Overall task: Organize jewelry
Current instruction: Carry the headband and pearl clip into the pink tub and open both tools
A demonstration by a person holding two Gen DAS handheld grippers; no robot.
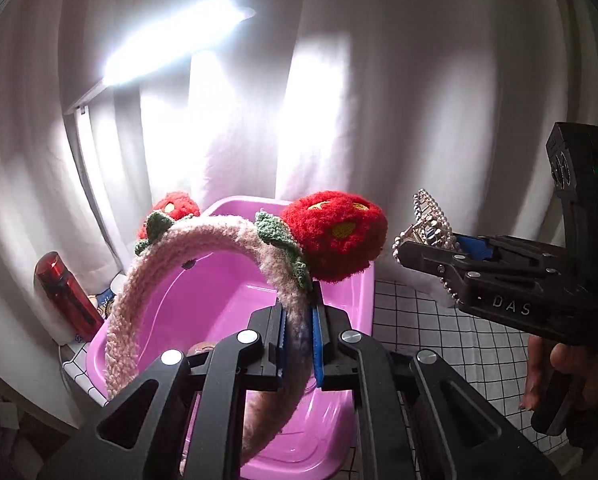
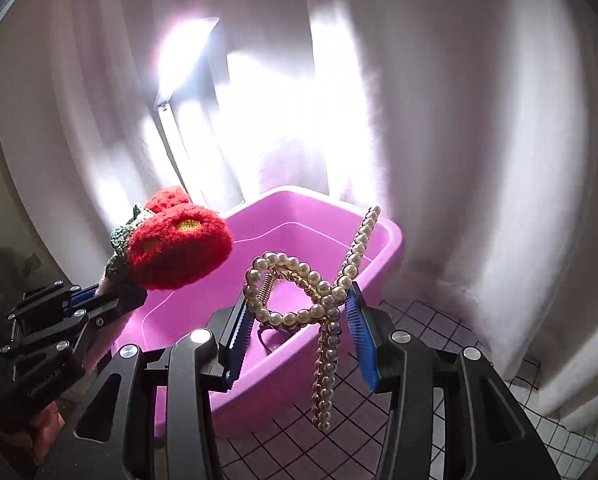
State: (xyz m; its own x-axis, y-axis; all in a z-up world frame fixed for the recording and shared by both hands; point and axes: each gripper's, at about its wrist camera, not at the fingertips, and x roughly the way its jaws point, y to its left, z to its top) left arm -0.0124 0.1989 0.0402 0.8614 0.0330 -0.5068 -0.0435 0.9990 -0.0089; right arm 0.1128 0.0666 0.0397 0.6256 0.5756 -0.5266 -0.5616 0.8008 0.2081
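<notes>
My left gripper (image 1: 299, 328) is shut on a pink knitted headband (image 1: 203, 236) with two red fuzzy strawberries (image 1: 335, 236), held above a pink plastic tub (image 1: 219, 300). My right gripper (image 2: 299, 328) is shut on a pearl hair clip (image 2: 319, 300), which stands between its blue pads over the tub's near right corner (image 2: 379, 240). In the left wrist view the right gripper (image 1: 431, 248) is at the right with the clip (image 1: 431, 216) in it. In the right wrist view the left gripper (image 2: 99, 304) and headband (image 2: 179, 248) are at the left.
The tub stands on a white tablecloth with a black grid (image 1: 439, 328). A small dark item lies in the tub (image 2: 269, 338). A red bottle (image 1: 65, 292) stands left of the tub. White curtains (image 1: 419, 100) hang close behind, with a bright lamp bar (image 1: 171, 40).
</notes>
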